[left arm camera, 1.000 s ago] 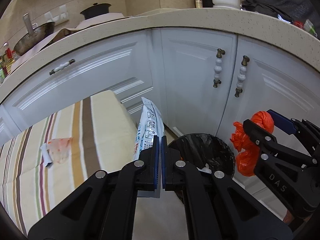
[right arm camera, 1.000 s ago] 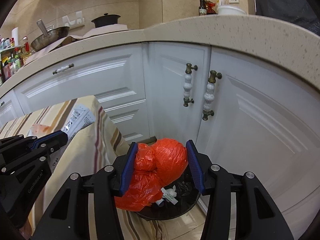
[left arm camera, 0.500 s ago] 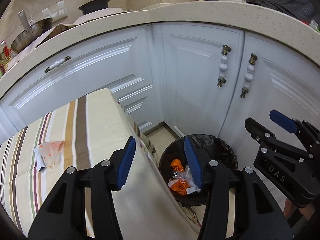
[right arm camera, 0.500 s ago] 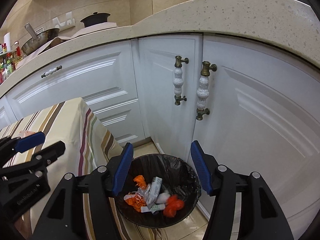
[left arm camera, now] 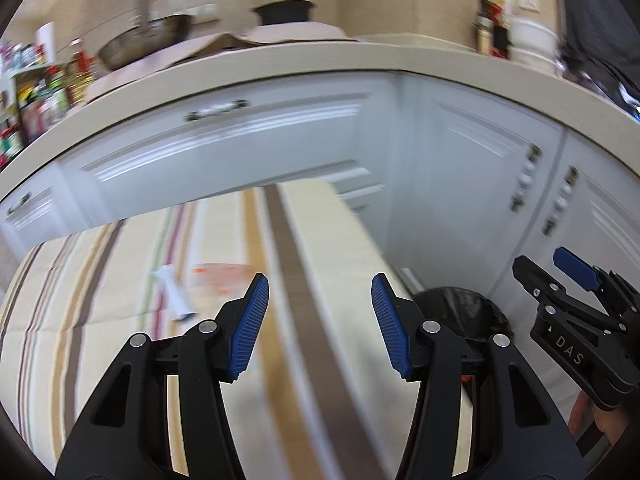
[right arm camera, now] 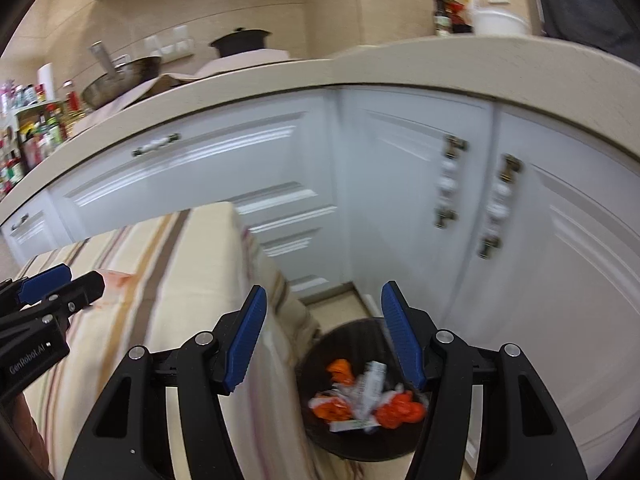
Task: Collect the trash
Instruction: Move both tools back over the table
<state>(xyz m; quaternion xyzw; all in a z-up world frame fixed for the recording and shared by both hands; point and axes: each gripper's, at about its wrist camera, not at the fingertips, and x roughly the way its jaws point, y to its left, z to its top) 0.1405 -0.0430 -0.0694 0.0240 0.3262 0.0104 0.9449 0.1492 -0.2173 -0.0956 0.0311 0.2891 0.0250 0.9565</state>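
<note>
Kitchen: white panelled cabinets (right arm camera: 192, 176) under a speckled counter.
Table: striped cloth (left arm camera: 100, 320), blurred orange-white wrapper (left arm camera: 216, 276) lying far left.
Left gripper (left arm camera: 318, 328): released, jaws apart, empty.
Right gripper (right arm camera: 322, 336): released, empty.
Bin (right arm camera: 320, 420): round, black-lined, right of table, holding crumpled orange and white trash (right arm camera: 360, 396).

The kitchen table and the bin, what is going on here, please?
A person is clearing trash with a two-finger gripper in each hand. Both the left gripper and the right gripper are open with nothing between the fingers. The black trash bin on the floor by the white cabinets holds orange and white wrappers. One pinkish wrapper and a white scrap still lie on the striped tablecloth, ahead of the left gripper.
</note>
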